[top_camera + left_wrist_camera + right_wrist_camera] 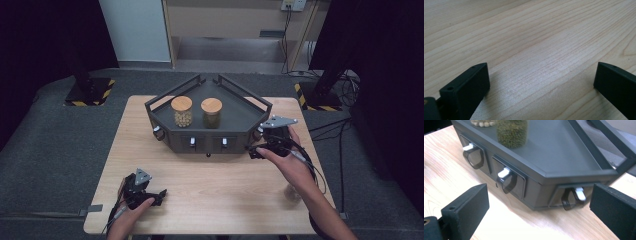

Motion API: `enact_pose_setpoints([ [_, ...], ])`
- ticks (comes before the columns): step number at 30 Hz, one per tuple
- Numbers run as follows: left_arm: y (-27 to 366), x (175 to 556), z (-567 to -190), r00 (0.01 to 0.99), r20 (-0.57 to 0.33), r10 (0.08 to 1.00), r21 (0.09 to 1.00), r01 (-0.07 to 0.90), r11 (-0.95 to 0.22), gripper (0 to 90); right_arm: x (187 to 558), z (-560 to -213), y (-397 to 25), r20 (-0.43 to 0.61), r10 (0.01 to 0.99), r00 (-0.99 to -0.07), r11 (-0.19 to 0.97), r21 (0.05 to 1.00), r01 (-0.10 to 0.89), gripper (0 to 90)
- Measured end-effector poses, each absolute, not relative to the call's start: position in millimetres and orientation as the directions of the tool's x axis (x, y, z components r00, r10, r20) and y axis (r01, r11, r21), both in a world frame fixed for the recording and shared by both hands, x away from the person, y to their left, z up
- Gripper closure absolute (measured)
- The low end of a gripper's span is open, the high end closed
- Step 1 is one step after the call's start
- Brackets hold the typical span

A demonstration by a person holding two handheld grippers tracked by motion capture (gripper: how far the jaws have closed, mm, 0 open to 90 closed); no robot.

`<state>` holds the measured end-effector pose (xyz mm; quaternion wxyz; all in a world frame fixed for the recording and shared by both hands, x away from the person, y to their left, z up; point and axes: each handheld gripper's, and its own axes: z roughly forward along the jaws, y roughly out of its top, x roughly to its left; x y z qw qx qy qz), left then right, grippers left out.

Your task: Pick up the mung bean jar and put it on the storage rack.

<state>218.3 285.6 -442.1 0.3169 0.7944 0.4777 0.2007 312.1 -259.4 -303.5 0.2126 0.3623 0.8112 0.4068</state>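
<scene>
You have the dark angular drawer rack point(235, 135) at the table's point(210, 200) far middle; two cork-lidded glass jars point(182, 111) stand side by side on it. Your right gripper point(257, 150) is just before its right corner, your left gripper point(157, 196) near the front-left edge.

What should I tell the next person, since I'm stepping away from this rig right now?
Left tongs: open, holding nothing, low over bare table near the front left.
Right tongs: open, holding nothing, aimed at the right-hand drawer handle of the dark cabinet, not yet gripping it.
Two wooden-lidded jars stand on the cabinet's top tray.
Done: approach to the drawer.
Left: probably grip the handle and pull; all drawers look closed.
</scene>
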Motion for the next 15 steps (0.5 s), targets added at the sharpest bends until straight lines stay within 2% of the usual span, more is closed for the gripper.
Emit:
enact_pose_setpoints([
  [15,285.6,218.3,-442.1,0.463,0.016,0.886,0.695,0.632,-0.343,0.0,296.0,-317.5,-291.3,-0.019,0.776,-0.630,0.375,0.817,0.438,2.6],
])
